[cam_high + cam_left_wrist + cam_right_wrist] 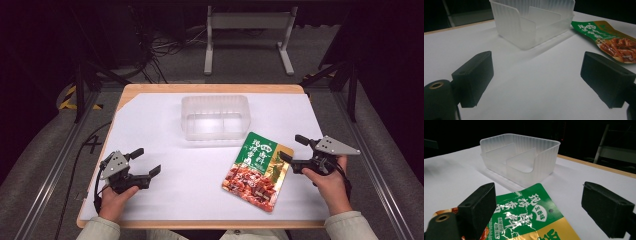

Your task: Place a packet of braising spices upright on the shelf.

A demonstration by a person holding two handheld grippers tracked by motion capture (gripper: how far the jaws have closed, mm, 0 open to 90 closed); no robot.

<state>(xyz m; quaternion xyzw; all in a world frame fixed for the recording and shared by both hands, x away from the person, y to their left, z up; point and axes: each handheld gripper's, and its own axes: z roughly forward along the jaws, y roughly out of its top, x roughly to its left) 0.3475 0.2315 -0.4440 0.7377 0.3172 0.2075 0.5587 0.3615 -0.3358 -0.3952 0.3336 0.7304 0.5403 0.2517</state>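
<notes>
Approach stage, by the look of it, nothing gripped yet.

Largest first: white-covered table (165, 200), wooden edge showing round the sheet. At its far middle, a translucent plastic bin (215, 118), upright, split by inner dividers (520, 157), nothing seen inside. Just in front of the bin and to its right, touching or almost touching its near corner, a green and gold food pouch (257, 171) lying flat, top end toward the bin.

Right of the bin and right beside the pouch's edge, the right gripper (293, 148), jaws spread wide, aimed across the pouch's upper corner, holding nothing. Well to the bin's left and nearer the person, the left gripper (146, 160), jaws likewise spread, over bare sheet.

Next move, likely: close the right jaws on the pouch's thin edge. Calls for a low, flat angle to catch the edge off the sheet, then a lift over the bin's wall into a compartment.
</notes>
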